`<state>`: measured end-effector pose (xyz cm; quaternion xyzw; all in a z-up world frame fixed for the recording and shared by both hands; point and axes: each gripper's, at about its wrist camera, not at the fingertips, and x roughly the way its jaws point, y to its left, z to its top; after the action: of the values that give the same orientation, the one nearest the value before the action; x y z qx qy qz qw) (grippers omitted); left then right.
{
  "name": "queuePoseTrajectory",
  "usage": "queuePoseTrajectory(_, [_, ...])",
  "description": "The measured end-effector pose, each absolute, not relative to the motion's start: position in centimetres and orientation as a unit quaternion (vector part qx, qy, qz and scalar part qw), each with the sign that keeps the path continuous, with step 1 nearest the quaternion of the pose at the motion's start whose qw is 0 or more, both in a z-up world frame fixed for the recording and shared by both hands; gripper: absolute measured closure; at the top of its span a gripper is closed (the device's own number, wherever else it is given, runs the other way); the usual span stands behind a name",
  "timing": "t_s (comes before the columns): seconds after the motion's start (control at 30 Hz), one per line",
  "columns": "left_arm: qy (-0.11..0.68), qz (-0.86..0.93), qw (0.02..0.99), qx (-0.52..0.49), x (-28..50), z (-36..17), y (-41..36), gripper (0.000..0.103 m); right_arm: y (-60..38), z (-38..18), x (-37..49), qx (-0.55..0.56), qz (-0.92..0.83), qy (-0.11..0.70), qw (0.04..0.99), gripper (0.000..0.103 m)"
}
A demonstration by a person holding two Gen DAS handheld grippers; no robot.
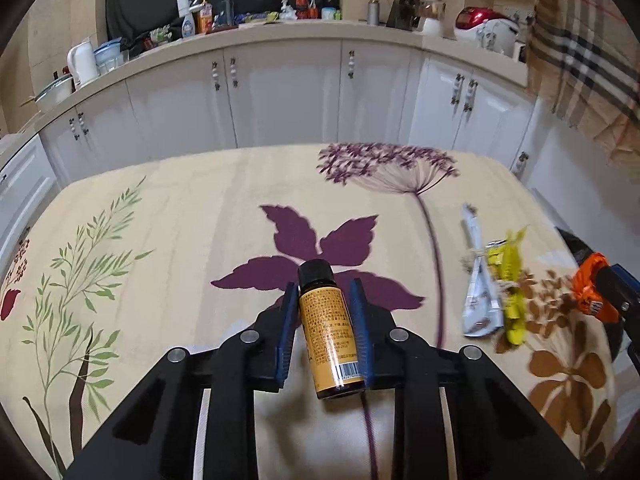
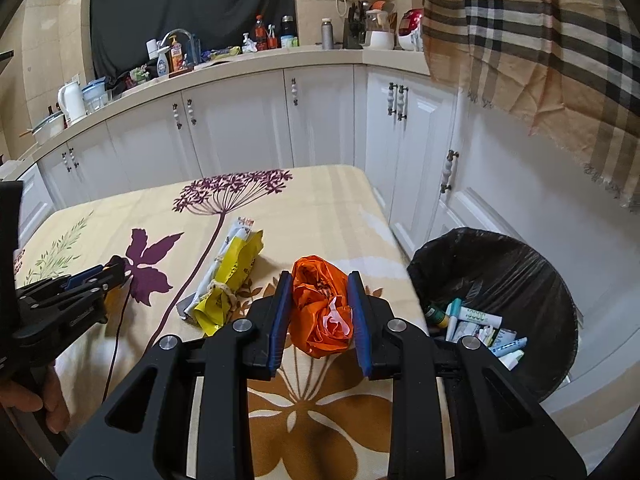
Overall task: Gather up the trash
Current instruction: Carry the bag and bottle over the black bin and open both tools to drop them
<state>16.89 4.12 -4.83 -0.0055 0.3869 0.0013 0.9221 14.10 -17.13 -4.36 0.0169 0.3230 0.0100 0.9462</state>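
Note:
My left gripper (image 1: 325,292) is shut on a small brown bottle (image 1: 327,328) with a yellow label and black cap, held above the flowered tablecloth (image 1: 160,216). My right gripper (image 2: 320,280) is shut on a crumpled orange wrapper (image 2: 320,312), held over the table's right part; it also shows at the right edge of the left wrist view (image 1: 592,288). A yellow wrapper (image 2: 236,276) and a white wrapper (image 2: 218,270) tied together lie on the table between the grippers, also seen in the left wrist view (image 1: 510,280).
A round bin with a black liner (image 2: 500,280) stands on the floor right of the table, holding several tubes and packets. White cabinets (image 2: 240,128) and a cluttered counter run behind. A checked cloth (image 2: 540,40) hangs at the upper right.

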Motion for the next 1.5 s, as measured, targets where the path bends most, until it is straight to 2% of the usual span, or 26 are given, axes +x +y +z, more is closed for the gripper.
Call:
queuePoseTrajectory(0.27, [0.323,-0.053,0.945,0.007,15.2,-0.6,0.3,0.076,-19.7,-2.5,12.7,0.018,-0.027,0.289,0.957,0.076])
queuePoseTrajectory(0.53, [0.292,-0.125,0.948,0.030,15.0,1.3,-6.5,0.076,-24.5,-1.2,11.8,0.017,-0.086,0.260,0.962,0.076])
queuePoseTrajectory(1.23, [0.265,-0.201,0.939,0.088,17.9,-0.4,-20.3,0.076,-34.4,-2.5,12.9,0.034,-0.169,0.244,0.954,0.076])
queuePoseTrajectory(1.33, [0.268,-0.205,0.937,0.092,18.8,-0.9,-21.2,0.076,-35.1,-3.1,13.7,0.034,-0.175,0.245,0.953,0.073])
queuePoseTrajectory(1.37, [0.269,-0.206,0.936,0.094,19.0,-1.1,-21.5,0.075,-35.4,-3.4,14.0,0.039,-0.175,0.245,0.953,0.067])
queuePoseTrajectory(1.4, [0.270,-0.206,0.936,0.098,19.2,-1.3,-21.9,0.069,-35.6,-3.7,14.2,0.042,-0.177,0.246,0.952,0.065])
queuePoseTrajectory(1.47, [0.271,-0.203,0.936,0.100,19.4,-1.4,-22.0,0.058,-36.0,-4.0,14.6,0.045,-0.182,0.250,0.950,0.064])
queuePoseTrajectory(1.5, [0.271,-0.203,0.936,0.098,19.4,-1.4,-22.0,0.056,-36.1,-4.2,14.7,0.046,-0.183,0.253,0.949,0.064])
